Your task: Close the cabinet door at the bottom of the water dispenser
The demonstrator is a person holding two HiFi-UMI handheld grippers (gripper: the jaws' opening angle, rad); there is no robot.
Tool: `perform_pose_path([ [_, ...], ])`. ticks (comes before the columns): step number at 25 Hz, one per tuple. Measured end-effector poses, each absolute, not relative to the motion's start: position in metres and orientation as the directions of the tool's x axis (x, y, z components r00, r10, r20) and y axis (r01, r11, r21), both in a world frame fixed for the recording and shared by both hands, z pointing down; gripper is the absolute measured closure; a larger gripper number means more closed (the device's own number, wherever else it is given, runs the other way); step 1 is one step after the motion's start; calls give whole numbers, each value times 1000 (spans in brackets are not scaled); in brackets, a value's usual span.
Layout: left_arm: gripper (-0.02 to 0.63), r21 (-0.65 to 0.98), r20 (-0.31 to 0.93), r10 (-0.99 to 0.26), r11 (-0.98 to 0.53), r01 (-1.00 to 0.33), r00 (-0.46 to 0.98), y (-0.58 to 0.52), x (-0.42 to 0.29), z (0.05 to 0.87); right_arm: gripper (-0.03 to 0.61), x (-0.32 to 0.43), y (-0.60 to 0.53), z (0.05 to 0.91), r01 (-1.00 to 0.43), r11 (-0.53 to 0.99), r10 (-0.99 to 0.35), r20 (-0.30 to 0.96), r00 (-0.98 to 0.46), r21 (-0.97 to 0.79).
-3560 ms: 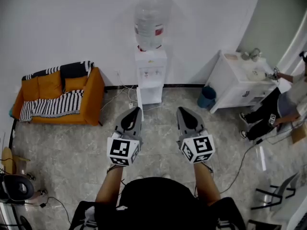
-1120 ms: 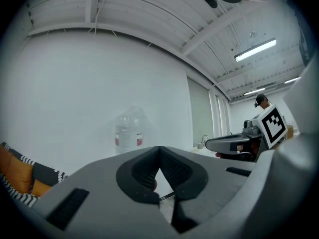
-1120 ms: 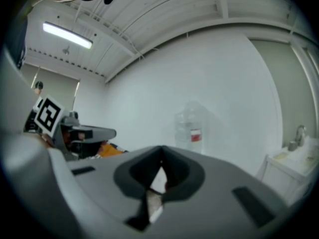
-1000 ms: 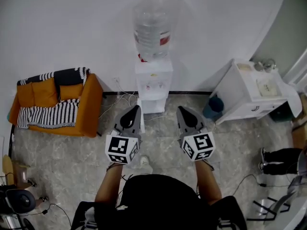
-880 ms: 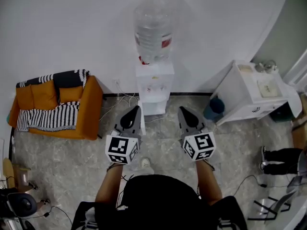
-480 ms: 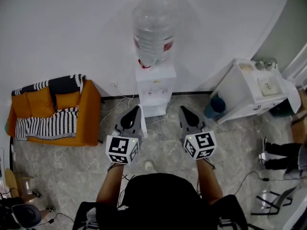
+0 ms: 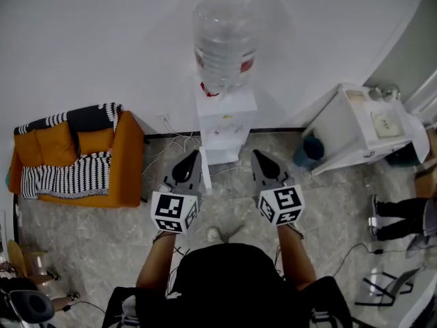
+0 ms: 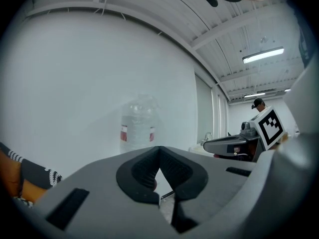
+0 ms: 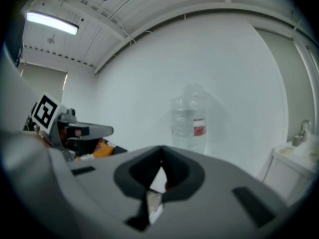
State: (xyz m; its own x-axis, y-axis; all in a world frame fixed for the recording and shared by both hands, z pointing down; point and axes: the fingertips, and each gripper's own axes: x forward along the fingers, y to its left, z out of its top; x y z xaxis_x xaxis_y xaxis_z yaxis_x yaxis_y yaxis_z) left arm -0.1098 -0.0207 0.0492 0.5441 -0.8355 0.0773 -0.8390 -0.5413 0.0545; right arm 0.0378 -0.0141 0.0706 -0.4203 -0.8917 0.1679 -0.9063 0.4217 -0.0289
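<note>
The white water dispenser (image 7: 226, 125) stands against the wall with a big clear bottle (image 7: 226, 36) on top. Its bottom cabinet door (image 7: 203, 176) stands swung out toward me, seen edge-on as a narrow white strip. My left gripper (image 7: 193, 154) is shut and empty, its tip just left of that door edge. My right gripper (image 7: 255, 154) is shut and empty too, a little to the right of the dispenser's base. In the left gripper view the shut jaws (image 8: 159, 148) point at the bottle (image 8: 137, 126). The right gripper view shows its closed tips (image 9: 161, 162) below the bottle (image 9: 189, 121).
An orange sofa (image 7: 75, 152) with a striped blanket sits at the left. A white cabinet (image 7: 355, 132) and a blue bin (image 7: 308, 149) stand at the right. Cables (image 7: 171, 142) trail on the floor near the dispenser. A person's legs (image 7: 399, 217) show at the far right.
I have come closer to the dispenser, which now looks larger and nearer. Both grippers moved forward with me and stayed shut.
</note>
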Motion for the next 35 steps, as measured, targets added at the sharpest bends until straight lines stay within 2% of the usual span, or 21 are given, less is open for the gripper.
perform_pose_path([
  [15, 606, 95, 167, -832, -520, -849, 529, -47, -94, 101, 546, 51, -51, 119, -897, 437, -859, 262, -440, -72],
  [35, 607, 188, 326, -800, -468, -864, 504, -66, -91, 227, 545, 49, -69, 254, -867, 478, -736, 473, -484, -143],
])
